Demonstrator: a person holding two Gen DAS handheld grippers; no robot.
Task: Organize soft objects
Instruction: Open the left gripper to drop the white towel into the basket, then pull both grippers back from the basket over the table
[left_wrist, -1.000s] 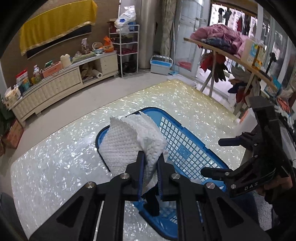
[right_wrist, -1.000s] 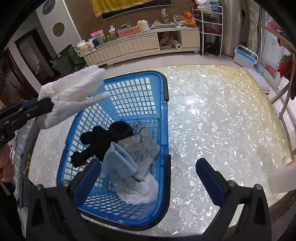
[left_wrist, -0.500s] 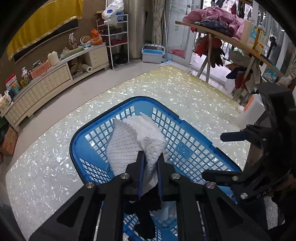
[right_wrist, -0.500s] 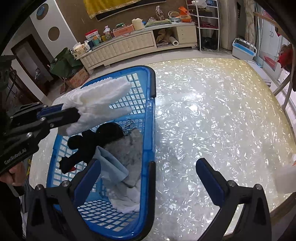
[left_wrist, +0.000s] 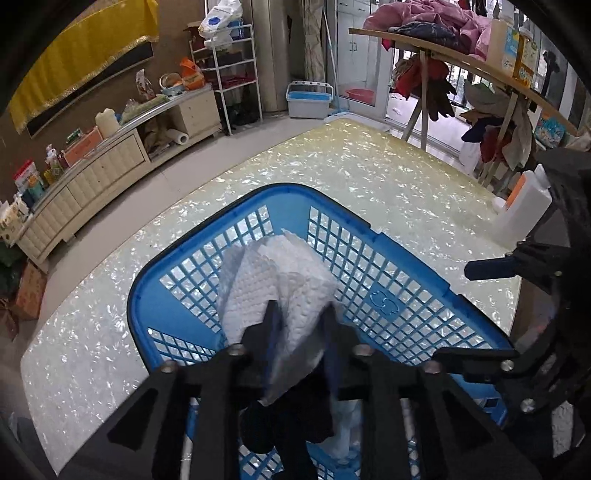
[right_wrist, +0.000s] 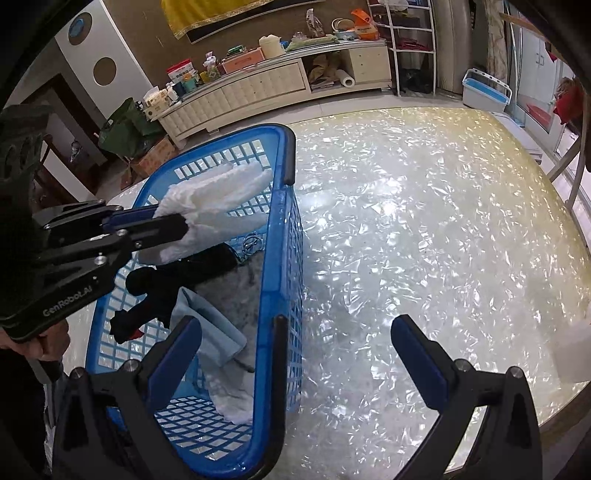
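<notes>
Blue plastic laundry basket (right_wrist: 284, 236) stands on the pearly, shell-pattern table (right_wrist: 424, 221) and is the landmark here.

The left tool (left_wrist: 301, 315) hangs over the basket interior, pointing down into it. Its jaws have just been opening; the white waffle-weave cloth (left_wrist: 280, 280) is between the fingers, but in the left wrist view a gap shows at the right finger, so the pads seem not to press it any more. In the right wrist view the cloth (right_wrist: 218, 206) sticks out past the tool tips, above the basket's far half. The left tool body carries white writing "GenRobot.AI", readable in the right wrist view. A hand (right_wrist: 35, 341) grips its handle, outside the basket's left wall.

Inside the basket, under the white cloth: a black soft item (right_wrist: 177, 273) w/ a bit of red at its end, a grey fuzzy cloth (right_wrist: 240, 295), a light blue cloth (right_wrist: 210, 332) and one more white cloth (right_wrist: 232, 398) near the basket's near wall. A small metal ring (right_wrist: 252, 242) lies on the basket floor, just beside the black item.

The right tool (right_wrist: 295, 350) is wide open w/ nothing between the fingers; its left finger is over the basket interior, the right one over bare table, so it straddles the basket's right wall and dark handle.

A logo is moulded into the basket's inner wall (left_wrist: 384, 301); I can't read it. A white bottle w/ orange label (left_wrist: 524, 210) stands on the table, well apart from the basket; label text is too small to read.
</notes>
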